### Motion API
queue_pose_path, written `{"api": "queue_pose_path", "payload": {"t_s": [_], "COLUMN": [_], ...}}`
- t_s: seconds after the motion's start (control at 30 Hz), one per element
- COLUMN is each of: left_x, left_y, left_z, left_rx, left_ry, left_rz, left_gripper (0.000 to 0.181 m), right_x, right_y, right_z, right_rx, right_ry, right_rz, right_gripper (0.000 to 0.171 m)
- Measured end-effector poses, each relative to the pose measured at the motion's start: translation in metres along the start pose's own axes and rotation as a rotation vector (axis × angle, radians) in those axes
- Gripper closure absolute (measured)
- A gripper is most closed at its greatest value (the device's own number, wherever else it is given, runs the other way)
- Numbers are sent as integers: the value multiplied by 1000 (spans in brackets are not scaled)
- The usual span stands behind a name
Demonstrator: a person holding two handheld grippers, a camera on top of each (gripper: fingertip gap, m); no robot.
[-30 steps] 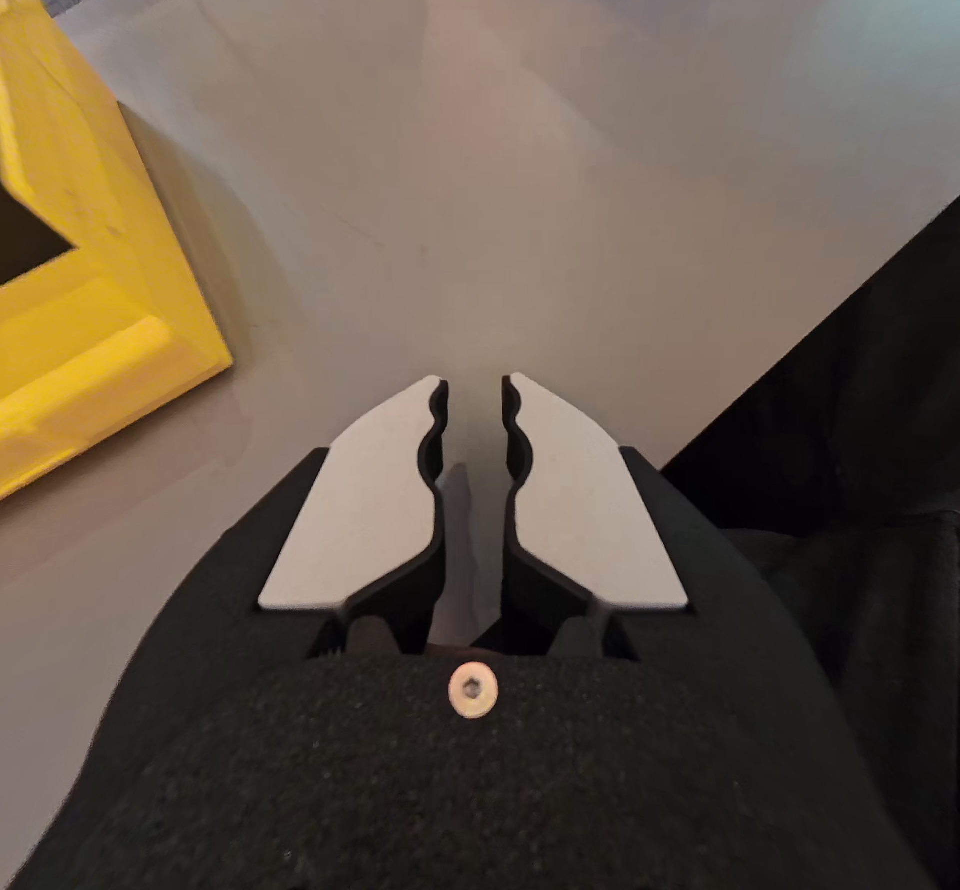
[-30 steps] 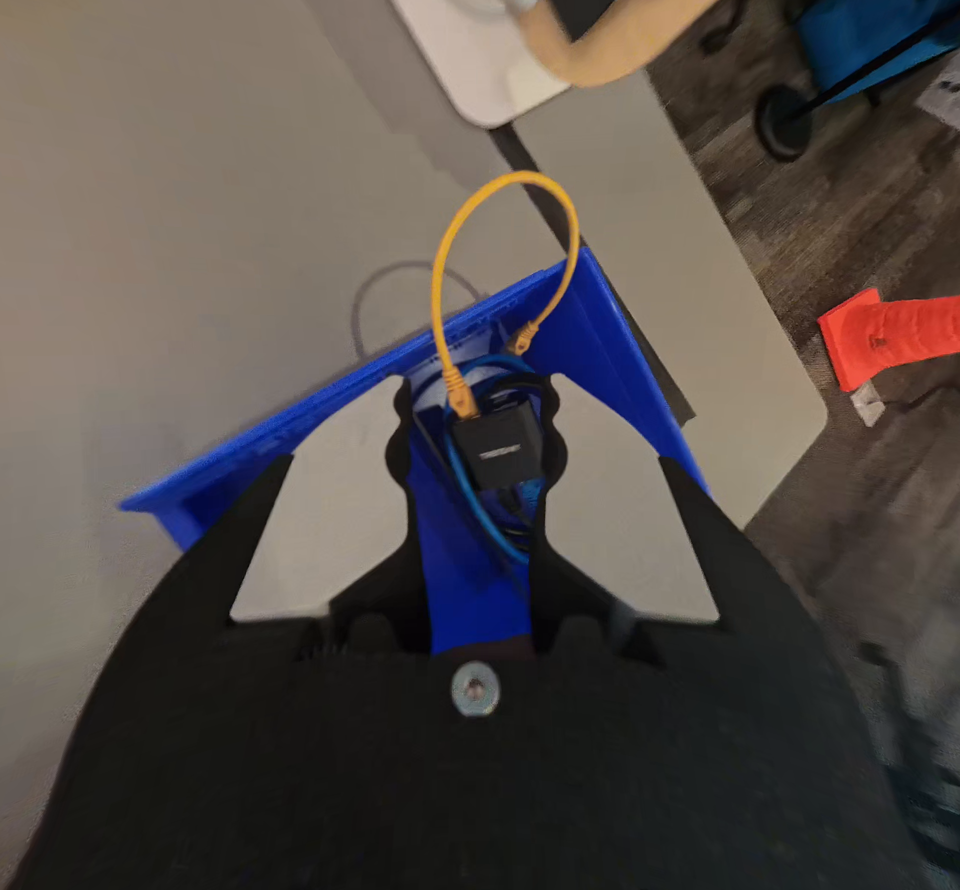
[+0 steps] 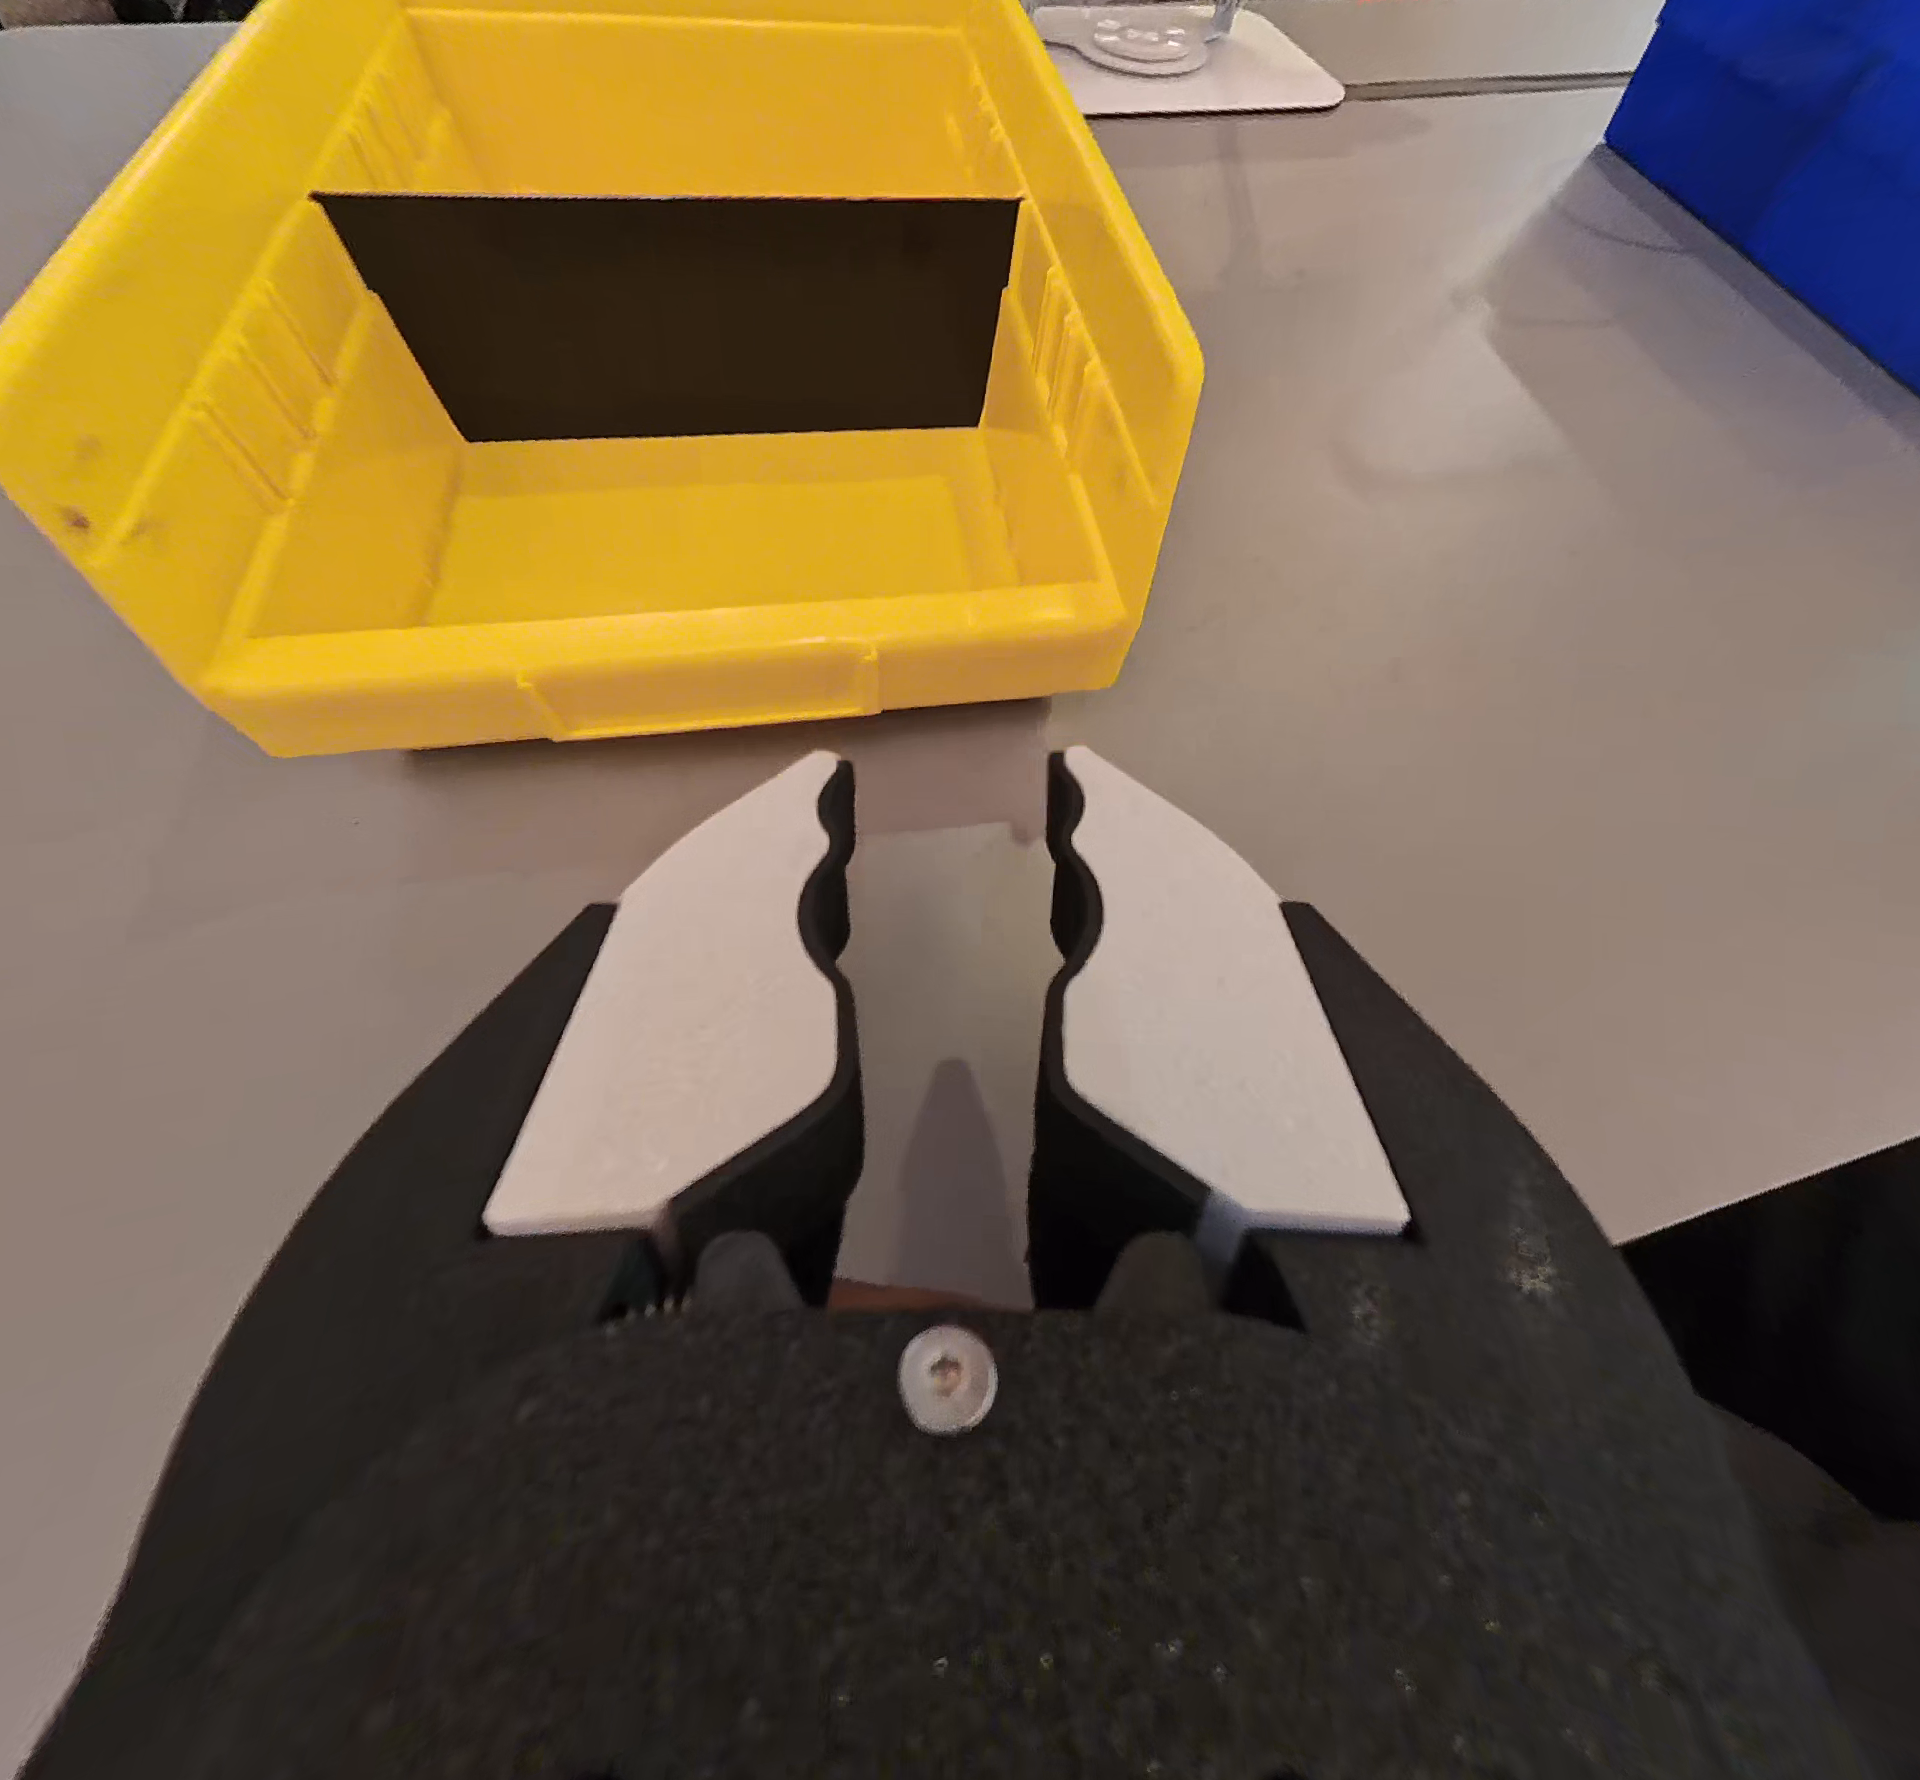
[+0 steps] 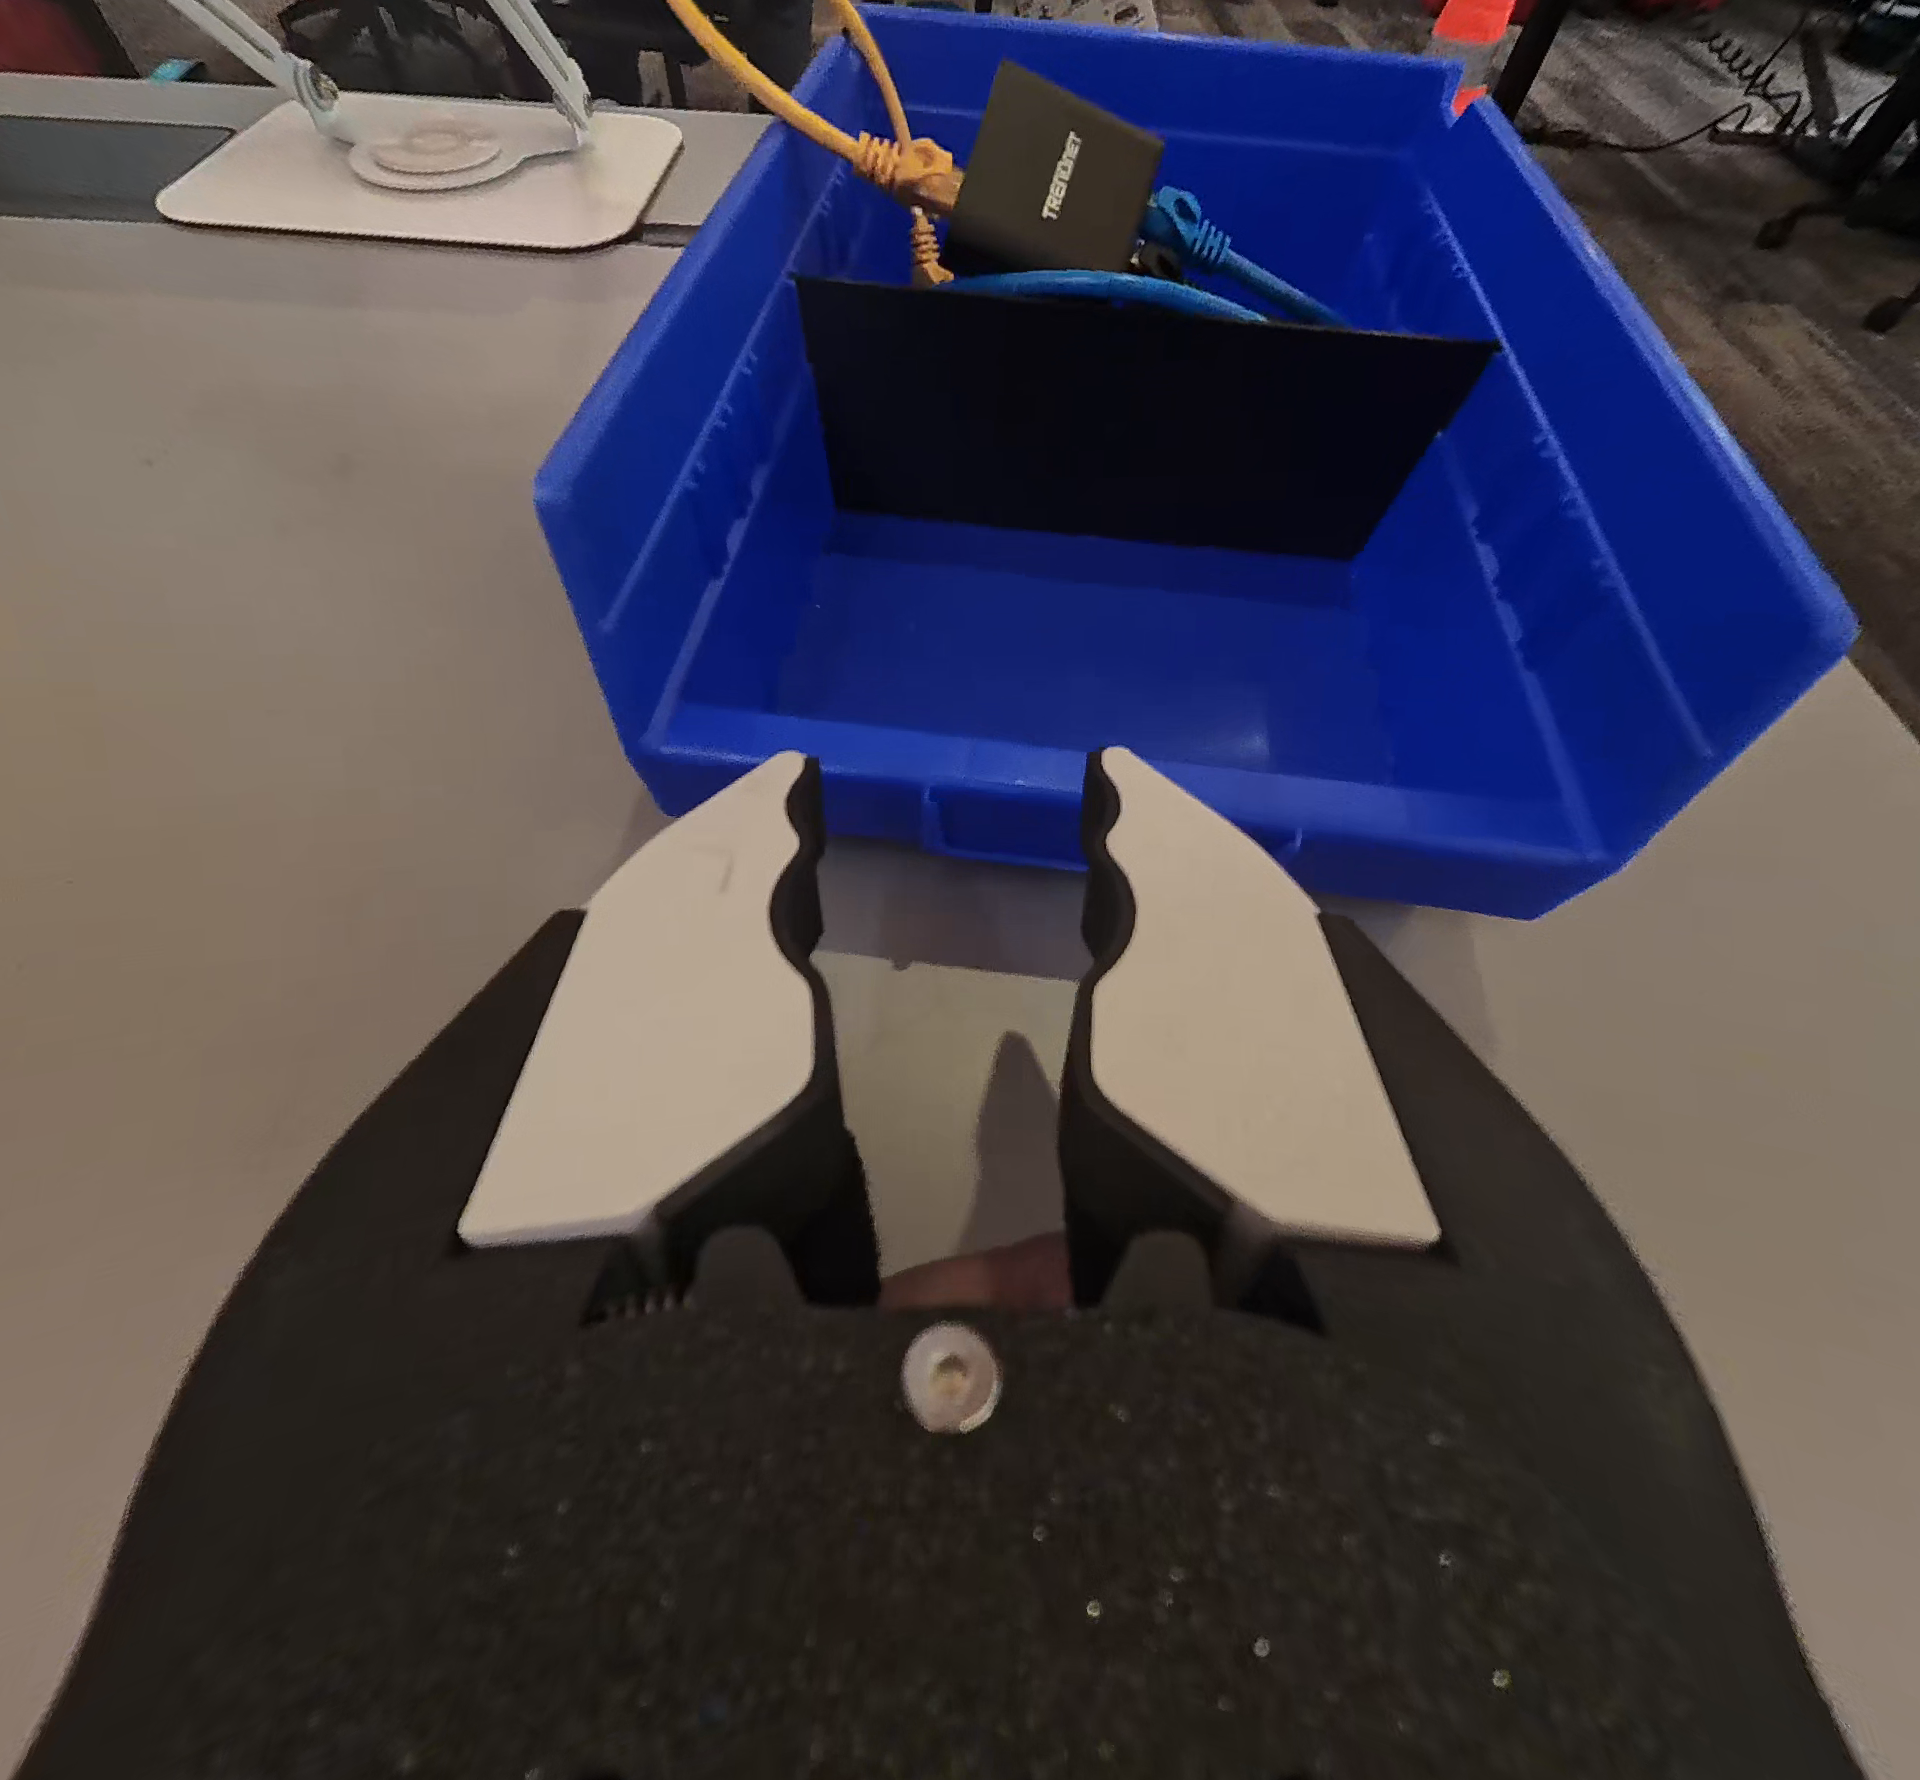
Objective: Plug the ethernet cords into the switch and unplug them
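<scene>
Grey table (image 3: pixel 1455 587): yellow bin (image 3: pixel 343 691), blue bin (image 4: pixel 1714 691)

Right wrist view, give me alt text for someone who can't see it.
A blue bin on a grey table holds a black switch with orange and blue cords behind a dark divider. The open right gripper sits empty before it.

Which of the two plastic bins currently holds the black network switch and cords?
The blue plastic bin, behind its dark divider; the yellow plastic bin looks empty.
</scene>
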State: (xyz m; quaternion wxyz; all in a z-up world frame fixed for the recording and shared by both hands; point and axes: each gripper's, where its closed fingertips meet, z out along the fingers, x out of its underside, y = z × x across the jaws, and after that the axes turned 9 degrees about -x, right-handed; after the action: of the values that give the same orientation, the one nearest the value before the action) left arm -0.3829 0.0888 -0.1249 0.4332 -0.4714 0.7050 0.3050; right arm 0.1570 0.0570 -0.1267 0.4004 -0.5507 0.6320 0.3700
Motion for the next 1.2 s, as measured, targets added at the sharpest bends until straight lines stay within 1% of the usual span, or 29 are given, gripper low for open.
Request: {"api": "queue_pose_path", "payload": {"t_s": [0.13,0.2,0.27,0.3,0.33,0.4,0.47,0.5,0.53,0.57,0.6,0.67,0.7,0.73,0.8,0.83,0.9,0.97,1.0,1.03,1.07,1.1,1.13,1.17,1.2], "left_x": [2,4,6,6,5,4,3,3,4,5,6,6,6,6,3,0,-8,-19,-26,-33,-39,-45,-51,-59,-66], "left_y": [4,1,-1,-3,-4,-7,-11,-13,-16,-20,-23,-36,-45,-57,-94,-118,-172,-221,-243,-265,-285,-303,-318,-332,-343], "left_z": [-1,2,4,5,5,5,5,5,6,6,6,6,6,7,8,9,12,24,33,44,56,68,81,93,105], "left_rx": [2,16,22,24,25,23,24,27,32,38,46,73,94,120,196,249,356,401,407,421,430,431,430,427,415], "left_ry": [6,23,35,34,32,26,23,22,24,26,25,18,19,23,32,36,27,3,0,10,25,43,55,54,45], "left_rz": [-25,-31,-22,-16,-8,9,28,38,52,69,86,110,117,117,92,73,65,104,109,109,107,106,102,99,101], "left_gripper": [146,146,146,146,146,146,146,146,146,146,146,146,146,145,140,137,134,133,133,132,126,121,121,121,121], "right_x": [2,-1,-5,-6,-9,-13,-15,-15,-14,-12,-9,-3,-1,-1,-5,-9,-22,-26,-21,-13,-5,-4,-6,-7,-3], "right_y": [3,23,52,61,63,66,78,85,91,96,103,126,139,145,146,139,114,72,50,31,13,3,-4,-9,-11], "right_z": [4,10,22,30,40,59,69,70,68,64,58,39,26,14,-12,-25,-51,-67,-68,-66,-63,-63,-64,-63,-59], "right_rx": [-17,-86,-168,-174,-144,-123,-172,-194,-214,-231,-266,-392,-457,-480,-461,-422,-299,-131,-55,4,69,105,137,165,179], "right_ry": [7,3,30,57,75,93,108,110,109,111,119,142,143,125,92,64,-28,-76,-67,-37,7,21,10,-2,25], "right_rz": [-12,-67,-135,-161,-174,-163,-137,-131,-129,-134,-136,-119,-100,-71,-42,-36,-27,2,22,41,54,32,-1,-21,-17], "right_gripper": [121,117,106,98,95,100,108,104,99,100,104,114,122,122,111,107,112,120,121,119,112,131,134,125,116]}}
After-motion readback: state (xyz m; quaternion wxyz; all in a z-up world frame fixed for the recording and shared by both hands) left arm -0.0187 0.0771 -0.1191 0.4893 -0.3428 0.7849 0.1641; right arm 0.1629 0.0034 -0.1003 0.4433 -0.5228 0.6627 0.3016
